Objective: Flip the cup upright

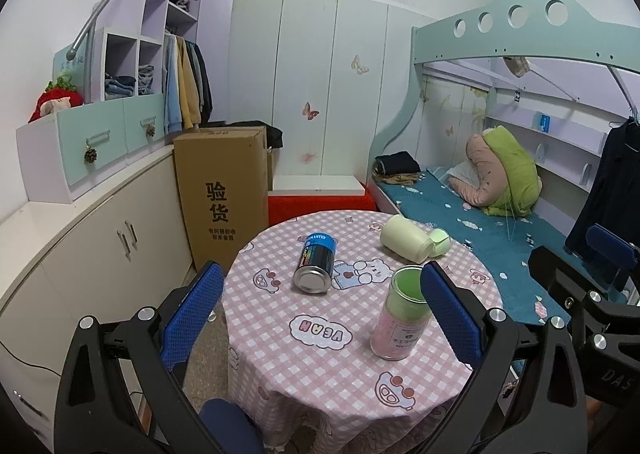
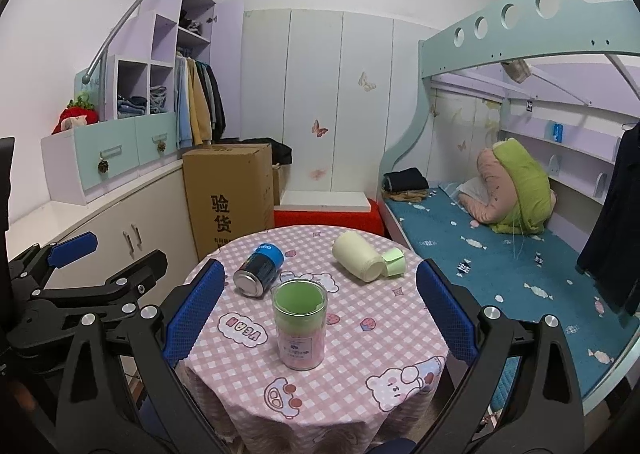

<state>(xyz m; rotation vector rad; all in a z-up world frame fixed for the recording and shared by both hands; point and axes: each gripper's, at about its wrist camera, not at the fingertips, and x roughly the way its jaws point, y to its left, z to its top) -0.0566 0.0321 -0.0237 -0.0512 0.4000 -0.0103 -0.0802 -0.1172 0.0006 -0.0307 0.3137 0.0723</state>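
Note:
A pale yellow cup [image 1: 404,243] lies on its side at the far right of the round table [image 1: 320,370], with a light green lid [image 1: 439,241] beside it. It also shows in the right wrist view [image 2: 357,257], with the lid [image 2: 394,261]. A clear jar [image 1: 400,314] with green and pink contents stands upright near the front; it also shows in the right wrist view [image 2: 301,324]. My left gripper [image 1: 320,310] is open and empty, short of the table. My right gripper [image 2: 316,310] is open and empty, with the jar between its fingers in view but farther off.
A dark can with a blue top [image 1: 316,264] lies on its side left of the cup, also in the right wrist view [image 2: 258,268]. A cardboard box [image 1: 222,190] stands behind the table, cabinets [image 1: 100,254] to the left, a bunk bed [image 1: 500,222] to the right.

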